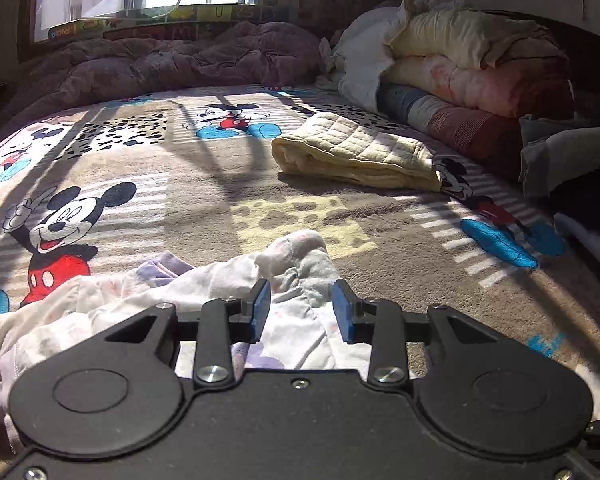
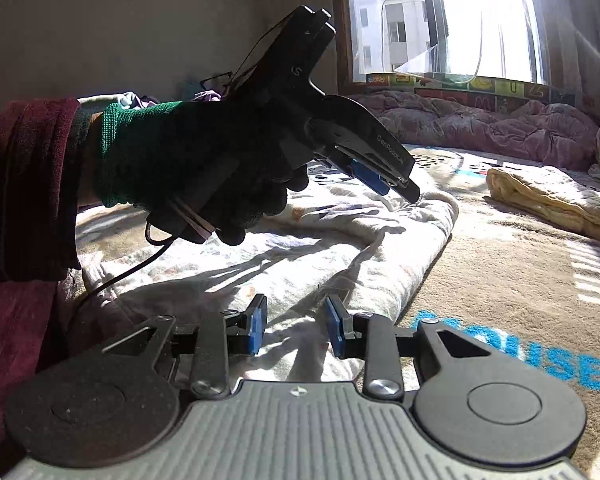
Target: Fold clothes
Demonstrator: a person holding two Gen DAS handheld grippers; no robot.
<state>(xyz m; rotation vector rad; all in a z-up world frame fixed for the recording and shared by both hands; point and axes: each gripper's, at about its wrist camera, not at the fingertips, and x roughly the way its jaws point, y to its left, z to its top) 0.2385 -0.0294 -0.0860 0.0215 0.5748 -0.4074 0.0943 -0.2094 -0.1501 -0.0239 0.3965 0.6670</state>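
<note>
Sunlit window (image 2: 440,20), plain wall (image 2: 140,20), bed (image 1: 204,184) under cartoon-mouse blanket, rumpled mauve quilt (image 1: 180,60), stacked bedding (image 1: 472,64)

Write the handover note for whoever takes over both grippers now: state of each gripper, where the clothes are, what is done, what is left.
Left gripper: open, holding nothing, above the far end of the white printed garment.
Right gripper: open, holding nothing, over the garment's near edge.
The garment lies on the cartoon blanket, partly flattened, still rumpled with creases.
Done, as far as it shows: a yellow quilted piece lies folded further up the bed.
Left: smooth and fold the white garment. Dark and grey clothes sit piled at the bed's edge; whether they need folding is unclear.
</note>
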